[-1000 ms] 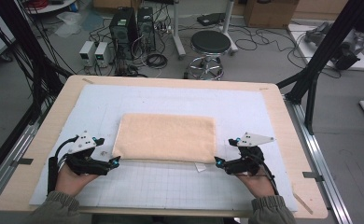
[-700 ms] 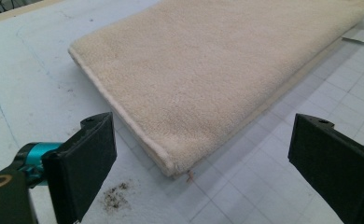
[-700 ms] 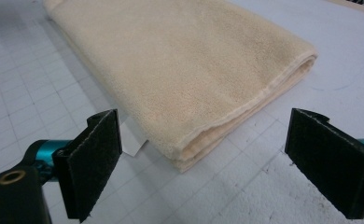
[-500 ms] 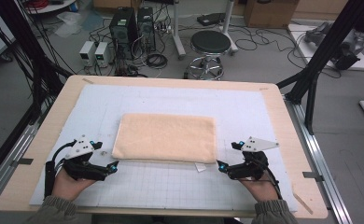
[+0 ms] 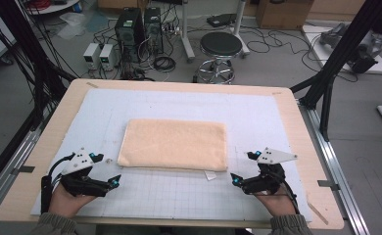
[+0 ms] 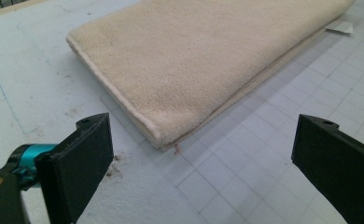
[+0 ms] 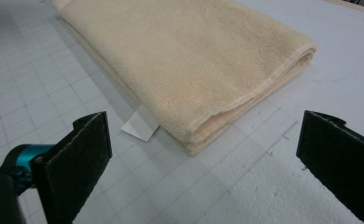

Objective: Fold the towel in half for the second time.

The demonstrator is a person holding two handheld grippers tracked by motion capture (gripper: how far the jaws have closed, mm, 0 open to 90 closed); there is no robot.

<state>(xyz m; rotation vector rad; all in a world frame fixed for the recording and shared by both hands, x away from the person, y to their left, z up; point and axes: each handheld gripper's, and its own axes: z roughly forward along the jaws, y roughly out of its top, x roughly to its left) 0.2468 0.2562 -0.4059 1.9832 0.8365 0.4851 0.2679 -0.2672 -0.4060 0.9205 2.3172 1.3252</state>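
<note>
Both my tongs, left gripper [image 5: 114,180] and right gripper [image 5: 236,179], are spread and empty, just off the near corners of the folded towel [image 5: 174,145] mid-mat [image 5: 277,117]. For the next fold I'd pinch every layer at each corner, level, both sides together.

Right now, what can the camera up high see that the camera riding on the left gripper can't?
The high view alone takes in the whole table, both hands with the left gripper and the right gripper, plus the stool and computers on the floor beyond. The left gripper view alone gives a close look at the towel's stacked folded layers at its near corner and small brown specks on the mat. Both show the folded towel and its white tag.
</note>
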